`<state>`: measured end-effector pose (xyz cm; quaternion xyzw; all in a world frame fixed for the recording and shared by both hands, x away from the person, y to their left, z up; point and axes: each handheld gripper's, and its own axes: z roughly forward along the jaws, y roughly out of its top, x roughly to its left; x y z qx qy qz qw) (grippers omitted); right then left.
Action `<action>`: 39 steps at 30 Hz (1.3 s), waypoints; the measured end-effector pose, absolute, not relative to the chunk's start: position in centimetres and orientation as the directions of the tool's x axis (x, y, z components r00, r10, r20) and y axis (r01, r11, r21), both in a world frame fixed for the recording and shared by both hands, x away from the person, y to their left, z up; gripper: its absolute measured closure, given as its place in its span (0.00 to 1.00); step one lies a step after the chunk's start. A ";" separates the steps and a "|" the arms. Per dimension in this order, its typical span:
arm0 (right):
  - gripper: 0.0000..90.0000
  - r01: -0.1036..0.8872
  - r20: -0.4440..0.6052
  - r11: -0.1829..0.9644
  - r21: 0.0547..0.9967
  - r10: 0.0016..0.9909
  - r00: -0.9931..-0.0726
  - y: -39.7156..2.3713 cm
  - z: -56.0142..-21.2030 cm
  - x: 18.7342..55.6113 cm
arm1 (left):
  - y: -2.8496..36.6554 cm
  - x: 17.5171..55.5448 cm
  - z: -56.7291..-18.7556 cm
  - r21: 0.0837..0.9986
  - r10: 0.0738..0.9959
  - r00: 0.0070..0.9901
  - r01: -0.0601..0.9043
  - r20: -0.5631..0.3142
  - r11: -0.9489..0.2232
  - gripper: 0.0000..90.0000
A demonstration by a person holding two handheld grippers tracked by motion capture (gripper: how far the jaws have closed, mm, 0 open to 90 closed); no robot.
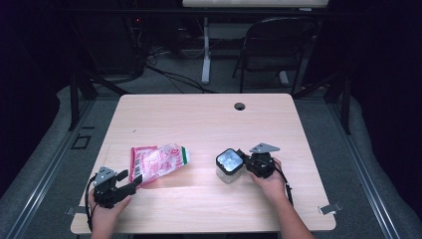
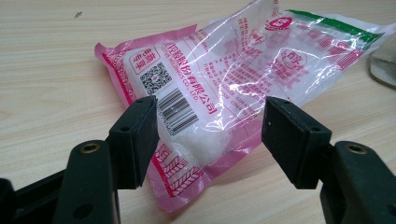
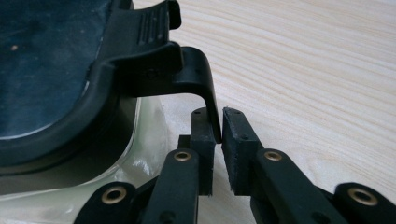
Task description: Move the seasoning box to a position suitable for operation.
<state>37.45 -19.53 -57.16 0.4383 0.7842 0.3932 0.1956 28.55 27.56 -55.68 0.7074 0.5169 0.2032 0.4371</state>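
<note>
High view places the clear container (image 1: 229, 168) near the middle of the wooden table (image 1: 199, 119), right of the plastic bag (image 1: 158, 162), with the right gripper (image 1: 247, 163) touching its right side. Right gripper view shows that gripper's two black jaws nearly together around the down-turned end of the lid's black clasp (image 3: 205, 88); the tab sits between the pads, pinched or all but pinched, with a thin gap on one side. The lid (image 3: 42, 70) is dark and matt, square with rounded corners and a thick raised rim, and the clasp is ribbed on top and bends down over the edge. Beneath it the container's wall is glossy, see-through and faintly green. Left of the container, the bag lies flat on the table; it is crinkled clear film with pink edges, red print, a barcode, a square code and a green strip at its far end, holding white grains. The left gripper (image 2: 210, 130) stands released at the bag's near corner, its blocky black pads wide apart on either side of that corner without pressing it.
</note>
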 end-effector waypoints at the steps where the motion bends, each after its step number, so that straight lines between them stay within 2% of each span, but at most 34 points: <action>1: 0.93 0.533 0.032 0.310 0.787 0.842 -0.538 -19.5 -57.2 37.4 | 27.6 28.5 -55.7 0.829 0.909 0.383 0.553 -0.164 -0.084 0.41; 16: 0.95 0.542 -0.035 0.362 0.759 0.852 -0.522 -18.7 -56.6 35.7 | 27.5 28.3 -55.4 0.839 0.911 0.385 0.537 -0.148 -0.090 0.41; 31: 0.95 0.596 -0.067 0.347 0.724 0.896 -0.440 -17.6 -56.1 29.9 | 25.6 27.5 -54.6 0.855 0.893 0.437 0.500 -0.112 -0.138 0.42; 39: 0.92 0.614 -0.014 0.317 0.723 0.895 -0.446 -17.6 -55.9 27.7 | 24.3 27.1 -54.3 0.858 0.876 0.476 0.482 -0.084 -0.180 0.42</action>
